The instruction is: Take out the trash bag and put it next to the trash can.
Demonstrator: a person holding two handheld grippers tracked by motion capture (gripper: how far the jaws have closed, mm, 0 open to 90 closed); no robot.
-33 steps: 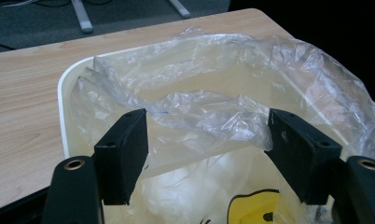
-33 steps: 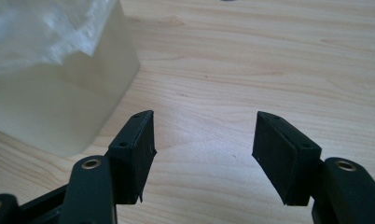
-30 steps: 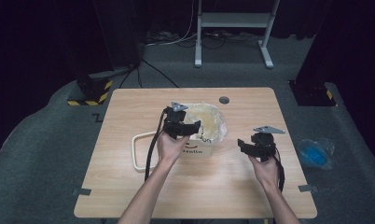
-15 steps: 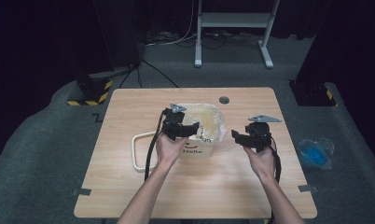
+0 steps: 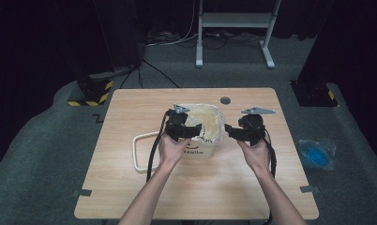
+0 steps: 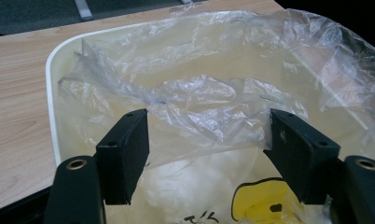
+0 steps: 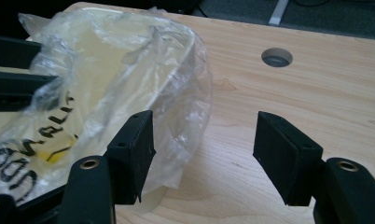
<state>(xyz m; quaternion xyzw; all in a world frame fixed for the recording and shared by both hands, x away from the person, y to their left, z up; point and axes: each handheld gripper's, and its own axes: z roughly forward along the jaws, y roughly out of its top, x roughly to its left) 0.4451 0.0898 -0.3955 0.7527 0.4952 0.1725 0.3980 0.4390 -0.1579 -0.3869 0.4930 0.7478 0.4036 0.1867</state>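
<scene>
Bin of cream plastic, lined with a clear plastic bag, stands near the middle of the wooden desk in the high view, a pale loop handle lying on the desk at its left. The left gripper hangs over the bin's near rim with a hand behind it, and the right gripper is just beside the bin's right wall, pointing toward it. A round hole sits in the desk beyond the bin, and a blue crumpled bag lies on the grey floor to the right of the desk.

In the left gripper view, the left gripper has its fingers spread wide above the bin's mouth. The bag's crumpled film lies between and behind them, but neither pad presses on it. A yellow print shows low on the bin through the film.

In the right gripper view, the right gripper also has its fingers spread apart. One finger stands against the bag's bulging side at the bin's edge; whether it touches the film I cannot tell. The other is over bare desk. Nothing is pinched.
</scene>
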